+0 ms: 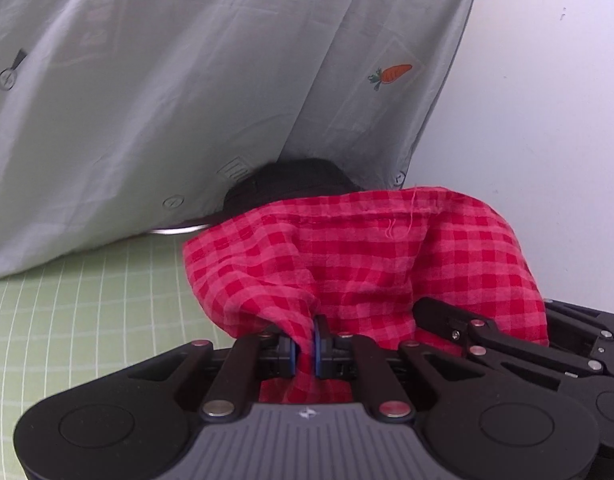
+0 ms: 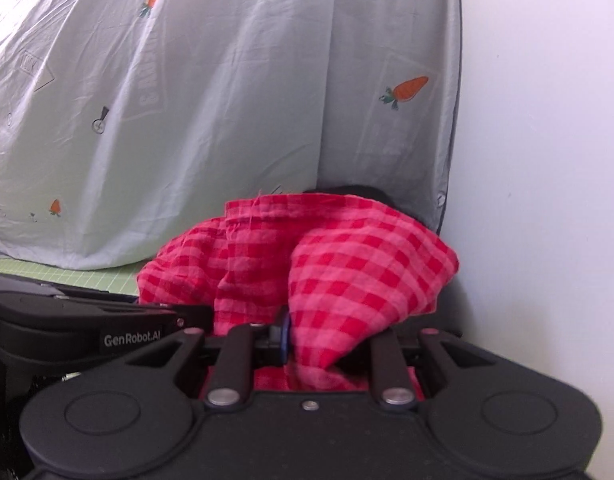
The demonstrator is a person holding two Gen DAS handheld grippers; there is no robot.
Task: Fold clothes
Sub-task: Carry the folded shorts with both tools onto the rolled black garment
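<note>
One red-and-pink checked cloth [image 1: 347,256] is seen bunched in front of both cameras, lifted clear of the green gridded mat [image 1: 87,300] on the table. In its crumpled state no long axis or clear heading can be made out; its hemmed edge [image 1: 367,196] is carried uppermost, running roughly side to side. Two tongs are counted. The left tongs [image 1: 305,346] are clamped together on a gathered fold of the cloth between blue pads. The right tongs [image 2: 289,338] are likewise closed on a fold, though only one blue pad [image 2: 283,336] is shown, the other being covered by fabric. The two are held close beside each other. One pale sheet printed with carrots [image 2: 227,100] is hung behind, beside a white wall [image 2: 547,160]. One dark object [image 1: 291,184] is partly hidden behind the cloth.
</note>
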